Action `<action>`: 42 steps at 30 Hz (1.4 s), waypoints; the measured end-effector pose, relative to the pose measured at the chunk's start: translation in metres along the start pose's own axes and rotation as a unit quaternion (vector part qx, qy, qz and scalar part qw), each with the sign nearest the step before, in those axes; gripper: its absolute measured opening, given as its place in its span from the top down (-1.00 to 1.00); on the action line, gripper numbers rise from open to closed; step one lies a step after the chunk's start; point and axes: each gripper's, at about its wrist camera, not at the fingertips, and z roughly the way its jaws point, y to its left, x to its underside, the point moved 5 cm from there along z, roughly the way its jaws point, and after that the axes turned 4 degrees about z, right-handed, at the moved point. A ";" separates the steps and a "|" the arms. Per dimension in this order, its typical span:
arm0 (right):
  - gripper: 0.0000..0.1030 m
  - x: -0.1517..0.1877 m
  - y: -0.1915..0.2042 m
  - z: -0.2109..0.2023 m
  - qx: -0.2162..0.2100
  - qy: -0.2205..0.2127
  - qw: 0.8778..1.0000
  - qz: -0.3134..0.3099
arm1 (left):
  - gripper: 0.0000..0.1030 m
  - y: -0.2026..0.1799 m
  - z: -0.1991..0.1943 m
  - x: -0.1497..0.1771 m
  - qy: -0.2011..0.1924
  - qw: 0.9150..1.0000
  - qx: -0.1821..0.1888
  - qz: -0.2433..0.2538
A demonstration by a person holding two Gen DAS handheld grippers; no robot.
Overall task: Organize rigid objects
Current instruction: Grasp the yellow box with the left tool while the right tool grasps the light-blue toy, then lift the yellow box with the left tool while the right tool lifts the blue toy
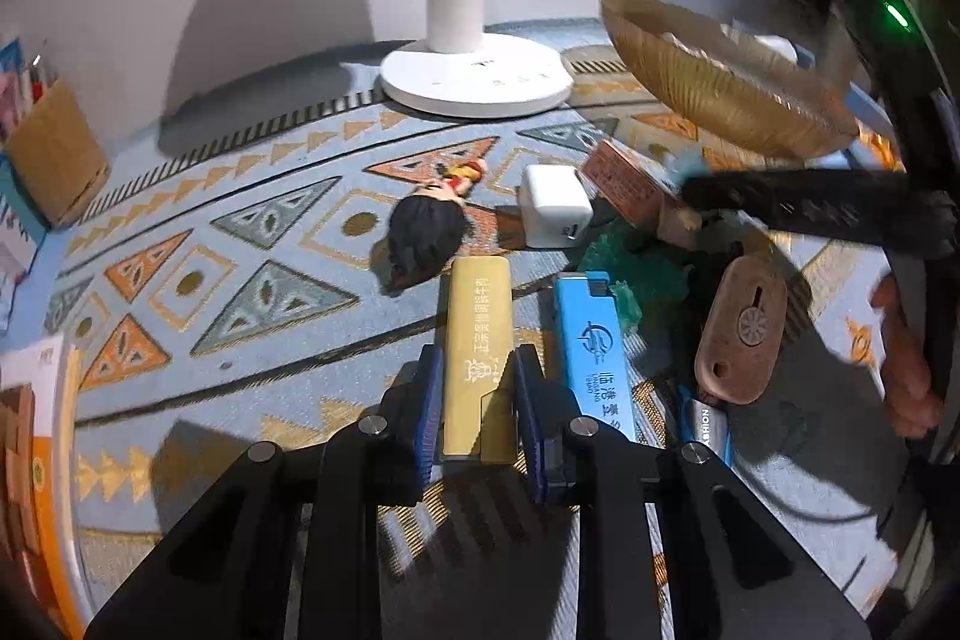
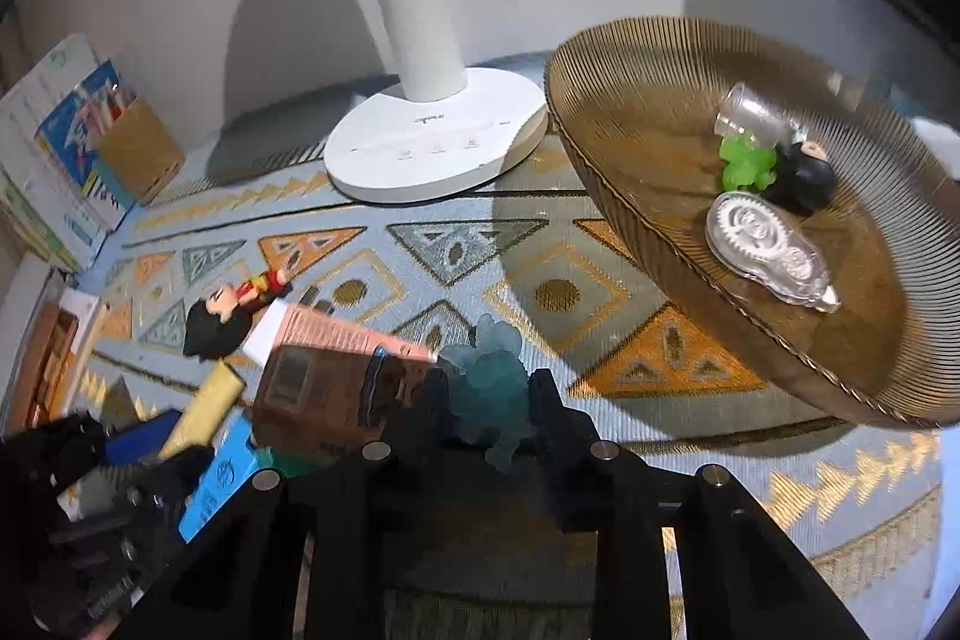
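The left gripper (image 1: 474, 400) is clamped on the gold lighter (image 1: 478, 352), whose long axis runs straight ahead between the pads. The right gripper (image 2: 487, 403), angled down, pinches a translucent blue figurine (image 2: 495, 388). The ribbed amber bowl (image 2: 636, 112) lies ahead to the right, nearer the right hand

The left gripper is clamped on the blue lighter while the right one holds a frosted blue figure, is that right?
Not quite. In the left wrist view the left gripper is clamped on the gold lighter; the blue lighter lies beside it. The right gripper does hold the frosted blue figure.
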 end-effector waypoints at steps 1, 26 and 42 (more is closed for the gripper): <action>0.48 0.003 -0.002 -0.007 -0.008 -0.002 1.000 0.003 | 0.60 0.002 -0.001 0.001 0.000 1.000 0.003 -0.008; 0.29 0.102 -0.072 -0.074 -0.045 -0.020 0.998 0.026 | 0.59 -0.007 -0.028 0.044 0.003 0.997 -0.062 -0.051; -0.08 0.106 -0.069 -0.077 -0.045 -0.027 0.998 0.021 | 0.12 -0.001 -0.026 0.044 0.008 0.995 -0.077 -0.059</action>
